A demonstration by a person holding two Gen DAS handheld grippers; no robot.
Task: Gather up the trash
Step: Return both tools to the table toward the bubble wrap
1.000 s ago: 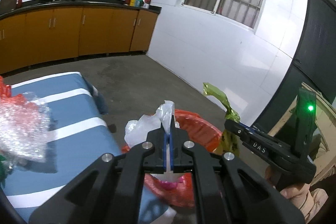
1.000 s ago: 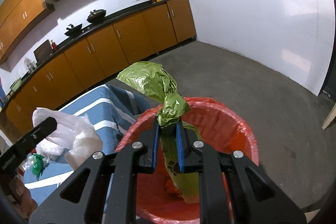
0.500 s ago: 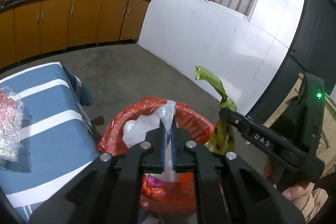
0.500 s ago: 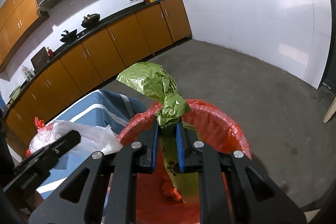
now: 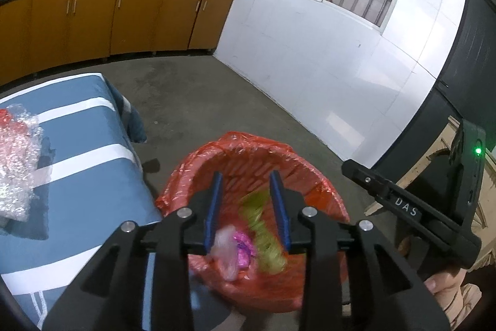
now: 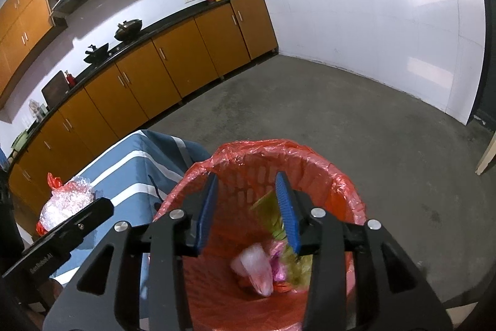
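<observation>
A bin with a red liner (image 5: 248,151) (image 6: 310,154) stands on the floor beside the table. My left gripper (image 5: 248,200) is open and empty right above it. My right gripper (image 6: 248,203) is open and empty above it too. Inside the bin lie a white plastic bag (image 5: 224,250) (image 6: 255,264), a green wrapper (image 5: 263,225) (image 6: 274,216) and a pink wrapper (image 5: 243,247) (image 6: 277,264). A bundle of bubble wrap with red plastic (image 5: 15,157) (image 6: 66,200) lies on the table.
The table has a blue cloth with white stripes (image 5: 77,145) (image 6: 130,172), left of the bin. Orange cabinets (image 5: 108,20) run along the far wall. A white tiled wall (image 5: 325,67) and a dark door (image 5: 465,67) stand to the right. The floor (image 6: 341,114) is grey concrete.
Both grippers have opened. The white bag has dropped from the left one and the green wrapper from the right one into the bin. Both grippers moved over the bin.
</observation>
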